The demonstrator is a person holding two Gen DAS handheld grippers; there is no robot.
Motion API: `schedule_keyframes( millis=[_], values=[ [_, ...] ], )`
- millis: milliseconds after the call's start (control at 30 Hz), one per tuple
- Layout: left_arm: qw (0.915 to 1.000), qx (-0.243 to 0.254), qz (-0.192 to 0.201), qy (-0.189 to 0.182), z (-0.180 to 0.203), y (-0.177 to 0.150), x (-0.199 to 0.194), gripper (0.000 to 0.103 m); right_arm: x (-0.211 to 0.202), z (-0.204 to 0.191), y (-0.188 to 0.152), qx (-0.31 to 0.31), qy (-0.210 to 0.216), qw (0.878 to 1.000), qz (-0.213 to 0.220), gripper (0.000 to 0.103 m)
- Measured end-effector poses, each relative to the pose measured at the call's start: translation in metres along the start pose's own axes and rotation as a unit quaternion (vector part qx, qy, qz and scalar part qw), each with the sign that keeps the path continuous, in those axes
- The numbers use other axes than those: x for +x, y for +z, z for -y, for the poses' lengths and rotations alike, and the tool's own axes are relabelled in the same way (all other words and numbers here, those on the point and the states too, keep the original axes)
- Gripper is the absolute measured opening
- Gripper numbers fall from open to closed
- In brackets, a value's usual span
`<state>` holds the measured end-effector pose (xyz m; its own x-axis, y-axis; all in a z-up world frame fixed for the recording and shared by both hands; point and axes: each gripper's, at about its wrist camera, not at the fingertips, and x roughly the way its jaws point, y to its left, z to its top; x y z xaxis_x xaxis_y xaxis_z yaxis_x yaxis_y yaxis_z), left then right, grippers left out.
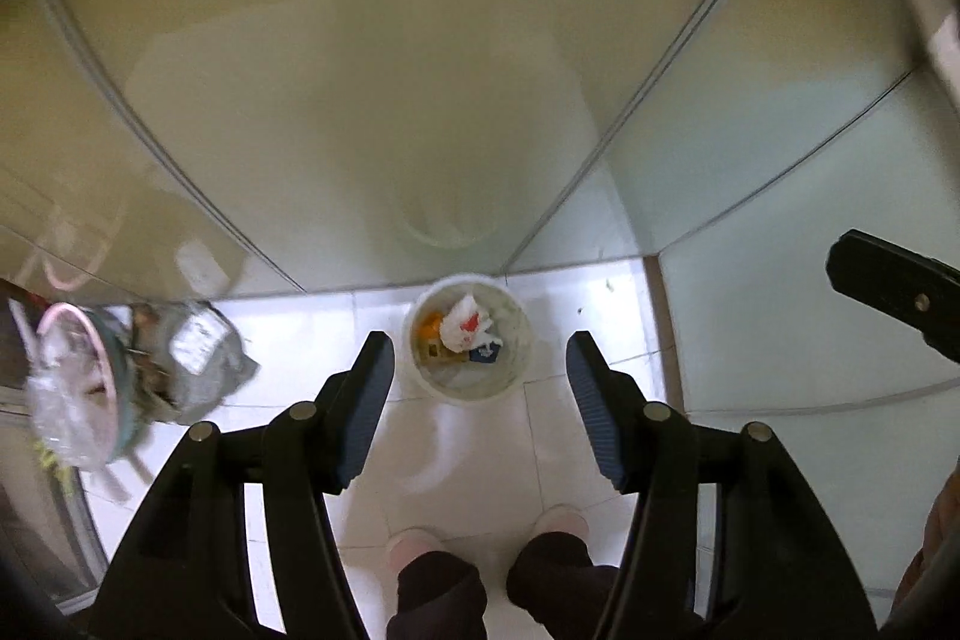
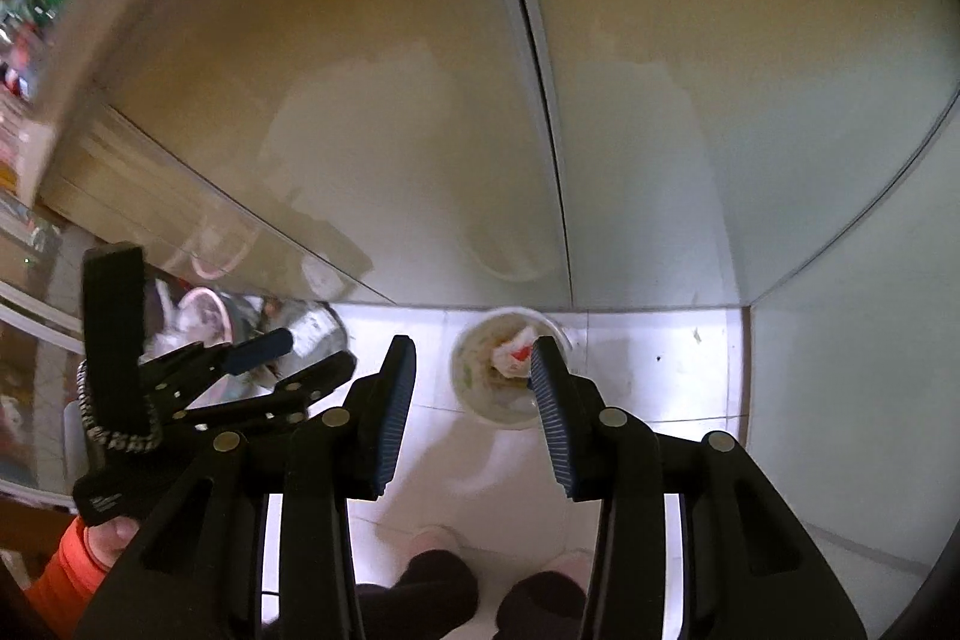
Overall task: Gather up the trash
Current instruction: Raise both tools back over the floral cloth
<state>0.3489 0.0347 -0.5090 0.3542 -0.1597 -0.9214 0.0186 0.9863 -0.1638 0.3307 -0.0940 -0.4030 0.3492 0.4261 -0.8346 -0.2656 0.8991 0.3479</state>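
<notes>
A white round bin (image 1: 470,340) stands on the white tiled floor against glossy cabinet doors, with crumpled paper and coloured wrappers inside. It also shows in the right wrist view (image 2: 510,376). My left gripper (image 1: 477,370) hangs open and empty high above the bin. My right gripper (image 2: 474,382) is also open and empty, above the bin's left side. In the right wrist view the left gripper (image 2: 312,355) sits to the left, open. A heap of trash (image 1: 144,370) with a pink-rimmed bowl, clear plastic and a grey bag lies on the floor to the left.
Pale cabinet doors (image 1: 420,70) rise behind the bin, and a side panel (image 1: 810,292) closes the right. The person's legs and pink slippers (image 1: 420,544) stand below the grippers. The right gripper's finger (image 1: 888,292) enters at the right edge.
</notes>
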Motion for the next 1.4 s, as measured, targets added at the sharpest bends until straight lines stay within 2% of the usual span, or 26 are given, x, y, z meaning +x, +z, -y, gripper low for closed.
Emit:
schedule_keyframes(
  millis=[233,333,500,633,767,833,933,967,1033,1167,1300,1400],
  values=[
    [0.9976,-0.006,0.068,-0.007,-0.001,0.039,-0.161,0.059,-0.12,-0.056,0.038,-0.006,0.005,0.998,0.057,0.037],
    [0.9937,-0.006,0.112,-0.01,-0.003,0.055,-0.233,0.059,-0.163,-0.074,0.05,-0.017,-0.001,0.996,0.087,0.037],
    [0.9841,0.006,0.177,-0.01,-0.007,0.073,-0.321,0.064,-0.233,-0.104,0.064,-0.028,-0.014,0.989,0.142,0.041],
    [0.975,0.022,0.221,-0.015,-0.01,0.081,-0.369,0.066,-0.262,-0.116,0.069,-0.034,-0.028,0.982,0.181,0.045],
    [0.9666,0.029,0.254,-0.01,-0.01,0.086,-0.399,0.073,-0.284,-0.123,0.074,-0.034,-0.04,0.975,0.214,0.049],
    [0.964,0.028,0.264,-0.005,-0.01,0.093,-0.407,0.079,-0.297,-0.125,0.079,-0.028,-0.041,0.971,0.233,0.062],
    [0.9609,0.024,0.276,-0.006,-0.009,0.104,-0.418,0.095,-0.308,-0.124,0.089,-0.033,-0.046,0.965,0.257,0.072],
    [0.9589,0.022,0.283,-0.008,-0.008,0.11,-0.419,0.097,-0.31,-0.123,0.093,-0.035,-0.047,0.963,0.264,0.076],
    [0.9563,0.019,0.292,-0.005,-0.004,0.122,-0.421,0.099,-0.313,-0.12,0.103,-0.042,-0.051,0.958,0.278,0.079],
    [0.9539,0.006,0.3,0.005,0.004,0.152,-0.416,0.099,-0.311,-0.104,0.133,-0.053,-0.043,0.954,0.291,0.08],
    [0.9522,-0.011,0.305,0.013,0.016,0.195,-0.407,0.099,-0.307,-0.084,0.175,-0.064,-0.028,0.956,0.286,0.08],
    [0.9491,-0.023,0.312,0.032,0.029,0.228,-0.399,0.099,-0.302,-0.072,0.202,-0.076,-0.022,0.958,0.275,0.08]
  ],
)
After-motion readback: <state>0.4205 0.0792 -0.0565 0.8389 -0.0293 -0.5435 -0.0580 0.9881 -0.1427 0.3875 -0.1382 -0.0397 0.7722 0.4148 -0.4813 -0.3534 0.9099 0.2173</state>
